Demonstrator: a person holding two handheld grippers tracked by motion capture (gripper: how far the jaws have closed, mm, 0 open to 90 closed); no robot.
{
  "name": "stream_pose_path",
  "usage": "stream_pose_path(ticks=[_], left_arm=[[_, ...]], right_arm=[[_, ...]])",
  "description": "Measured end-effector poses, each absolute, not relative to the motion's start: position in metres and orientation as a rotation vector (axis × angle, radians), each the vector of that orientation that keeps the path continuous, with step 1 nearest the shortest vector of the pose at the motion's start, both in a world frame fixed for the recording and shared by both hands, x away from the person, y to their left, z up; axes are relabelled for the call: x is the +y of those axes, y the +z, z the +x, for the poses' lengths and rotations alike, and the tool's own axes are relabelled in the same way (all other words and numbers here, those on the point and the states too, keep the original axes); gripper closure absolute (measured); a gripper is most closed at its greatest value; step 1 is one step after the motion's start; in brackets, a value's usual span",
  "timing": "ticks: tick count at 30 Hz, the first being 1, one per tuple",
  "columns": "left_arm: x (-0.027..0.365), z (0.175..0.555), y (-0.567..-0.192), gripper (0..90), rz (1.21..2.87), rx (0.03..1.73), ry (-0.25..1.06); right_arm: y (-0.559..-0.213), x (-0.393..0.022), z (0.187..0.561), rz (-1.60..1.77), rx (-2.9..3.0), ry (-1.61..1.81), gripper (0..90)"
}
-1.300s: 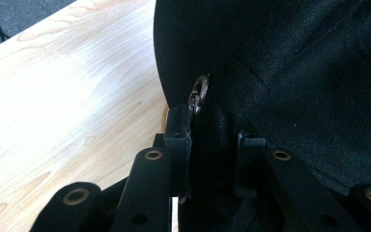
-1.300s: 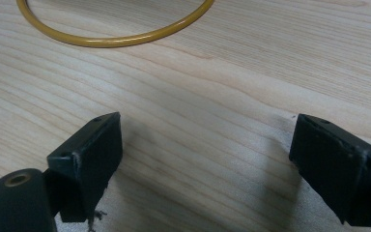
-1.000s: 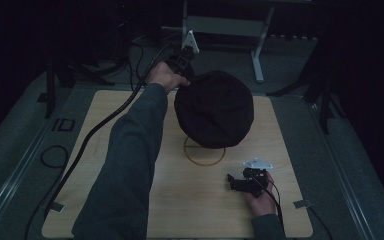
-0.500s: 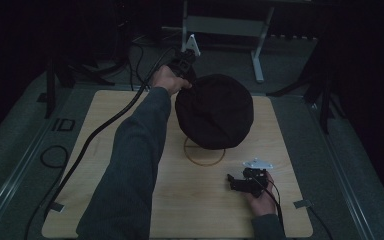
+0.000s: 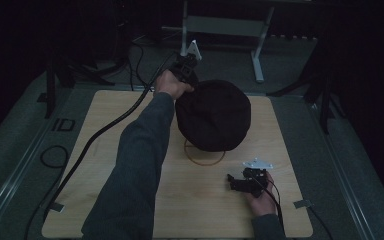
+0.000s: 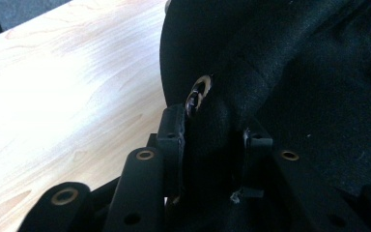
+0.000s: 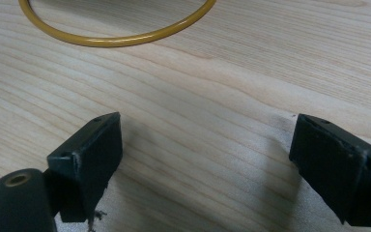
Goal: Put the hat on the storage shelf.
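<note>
Nearest the person, the right hand (image 5: pixel 263 194) rests low on the wooden desk (image 5: pixel 105 150), holding the right tongs (image 5: pixel 234 183) just above the board. Their jaws stand spread wide, nothing between them — the right gripper view shows bare wood grain in the gap (image 7: pixel 205 159). Just beyond them lies a thin yellow ring (image 5: pixel 204 154), flat on the desk; its near arc shows at the top of the right gripper view (image 7: pixel 121 38).

Farther on, a black cap (image 5: pixel 214 116) covers the far part of the ring in the high view, so the ring's far edge is hidden beneath it. The cap sits near the middle of the desk, toward its far edge, its dome up.

The left arm, in a dark sleeve (image 5: pixel 135 165), reaches across the desk to the cap's far rim. There the left hand (image 5: pixel 169 85) holds the left tongs (image 5: pixel 186 75), and the left gripper view shows them pinching a fold of the cap's black cloth (image 6: pixel 207 145), a metal eyelet (image 6: pixel 198 94) just past the jaw tips. A thick black cable (image 5: pixel 100 137) trails from this gripper over the desk's left edge.

Behind the desk stand grey frame legs (image 5: pixel 257 55) on a dim floor.
</note>
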State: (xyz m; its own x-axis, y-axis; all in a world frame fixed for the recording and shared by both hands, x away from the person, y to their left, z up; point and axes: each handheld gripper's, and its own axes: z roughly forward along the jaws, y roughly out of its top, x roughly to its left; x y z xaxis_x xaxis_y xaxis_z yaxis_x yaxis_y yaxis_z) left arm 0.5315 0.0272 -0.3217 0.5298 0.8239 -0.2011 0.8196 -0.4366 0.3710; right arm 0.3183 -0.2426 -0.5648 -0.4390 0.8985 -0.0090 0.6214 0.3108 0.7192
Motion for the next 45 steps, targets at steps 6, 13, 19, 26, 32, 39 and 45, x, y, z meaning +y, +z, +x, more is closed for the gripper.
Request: stream_pose_path(ticks=[6, 13, 19, 26, 32, 39, 45], left_arm=[[0.026, 0.533, -0.331, 61.0, 2.342, 1.328, 0.017], [0.024, 0.535, -0.343, 53.8, 2.362, 1.343, 0.028], [0.026, 0.533, -0.339, 46.4, 2.345, 1.323, 0.053], [0.029, 0.529, -0.335, 44.6, 2.375, 1.295, 0.103], [0.032, 0.523, -0.333, 44.8, 2.426, 1.245, 0.189], [0.044, 0.506, -0.331, 45.2, 2.467, 1.211, 0.306], [0.064, 0.488, -0.331, 44.9, 2.459, 1.207, 0.356]], right_arm=[[-0.565, -0.243, 0.318, 1.349, 2.175, 0.916, 11.5], [-0.565, -0.242, 0.318, 1.352, 2.174, 0.916, 11.5], [-0.565, -0.243, 0.318, 1.351, 2.174, 0.916, 11.5], [-0.565, -0.242, 0.318, 1.351, 2.174, 0.916, 11.5], [-0.565, -0.242, 0.318, 1.35, 2.176, 0.916, 11.5], [-0.565, -0.242, 0.318, 1.348, 2.176, 0.916, 11.5], [-0.565, -0.242, 0.318, 1.349, 2.175, 0.915, 11.5]])
